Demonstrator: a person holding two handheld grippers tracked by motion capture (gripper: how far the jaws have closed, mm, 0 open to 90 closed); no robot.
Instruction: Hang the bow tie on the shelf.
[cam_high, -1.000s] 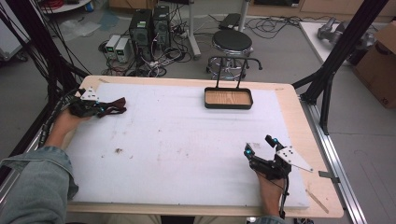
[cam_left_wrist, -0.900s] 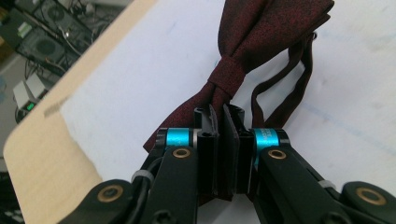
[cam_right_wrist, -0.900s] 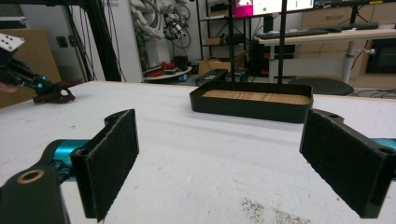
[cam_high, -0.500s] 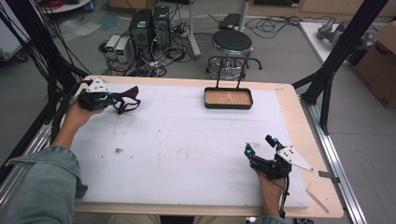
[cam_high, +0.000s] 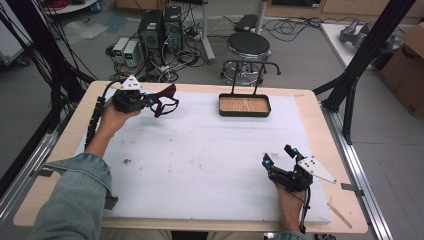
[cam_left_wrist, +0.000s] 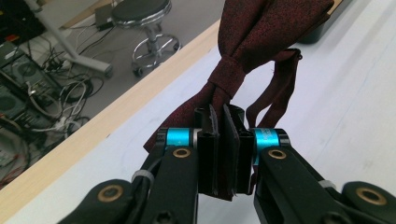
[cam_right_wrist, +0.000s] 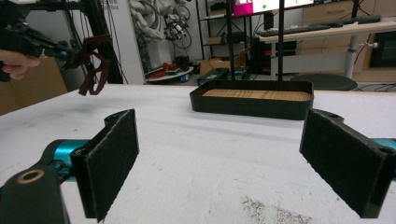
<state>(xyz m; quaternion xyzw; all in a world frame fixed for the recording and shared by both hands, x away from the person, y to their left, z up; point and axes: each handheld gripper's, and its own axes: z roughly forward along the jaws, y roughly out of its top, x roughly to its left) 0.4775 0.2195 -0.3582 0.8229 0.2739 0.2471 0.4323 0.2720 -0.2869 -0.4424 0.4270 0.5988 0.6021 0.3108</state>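
A dark red bow tie (cam_high: 165, 98) with its strap hangs above the white mat at the far left, held by my left gripper (cam_high: 146, 101), which is shut on it. In the left gripper view the jaws pinch one wing of the bow tie (cam_left_wrist: 247, 51) just below its knot. My right gripper (cam_high: 279, 156) rests near the front right of the mat, open, with nothing between its pads (cam_right_wrist: 112, 158). From the right gripper view the bow tie (cam_right_wrist: 93, 63) dangles in the air at upper left.
A black tray with a wooden bottom (cam_high: 244, 105) stands at the far middle of the mat, also the tray (cam_right_wrist: 252, 99) ahead of my right gripper. A dark speck patch (cam_high: 126, 161) marks the mat. A stool (cam_high: 248, 47) and computers (cam_high: 160, 27) are beyond the table.
My left gripper has lifted the bow tie off the mat at the far left corner and carried it rightward. The right gripper has stayed in place, open.
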